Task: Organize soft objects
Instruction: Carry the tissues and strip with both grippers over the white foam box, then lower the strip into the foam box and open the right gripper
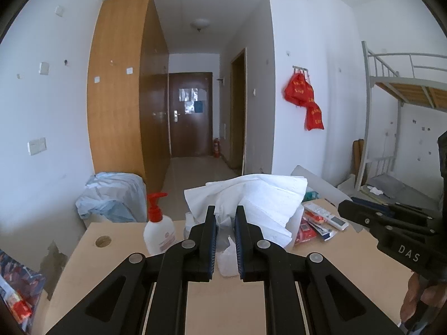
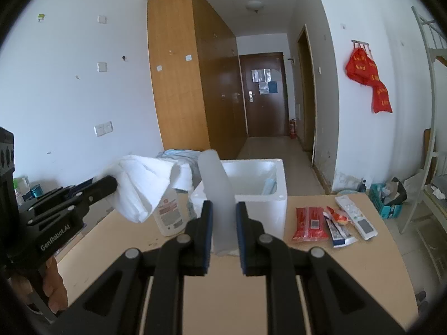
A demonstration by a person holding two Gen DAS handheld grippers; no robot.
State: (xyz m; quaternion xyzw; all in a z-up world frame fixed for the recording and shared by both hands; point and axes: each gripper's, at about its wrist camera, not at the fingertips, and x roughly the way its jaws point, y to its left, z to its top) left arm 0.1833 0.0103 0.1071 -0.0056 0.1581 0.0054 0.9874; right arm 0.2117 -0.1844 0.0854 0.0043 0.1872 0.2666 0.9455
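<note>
Foam box [image 2: 262, 192] holds a bluish packet; left claw [image 1: 225, 216] clamps white cloth [image 1: 259, 195], right claw [image 2: 222, 215] clamps translucent tube [image 2: 216, 189].

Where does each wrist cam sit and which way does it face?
Left wrist: on the left gripper, looking along its fingers at the held white cloth; right gripper shows at right.
Right wrist: on the right gripper, looking at the held foam strip and foam box; left gripper shows at left.
Shared: cloth, lotion bottle, remote.

White crumpled tissue [image 1: 251, 195], white foam box [image 2: 259, 184], red-capped white bottle [image 1: 158, 230], red packets [image 2: 308, 223], tan tabletop [image 2: 335, 265].
</note>
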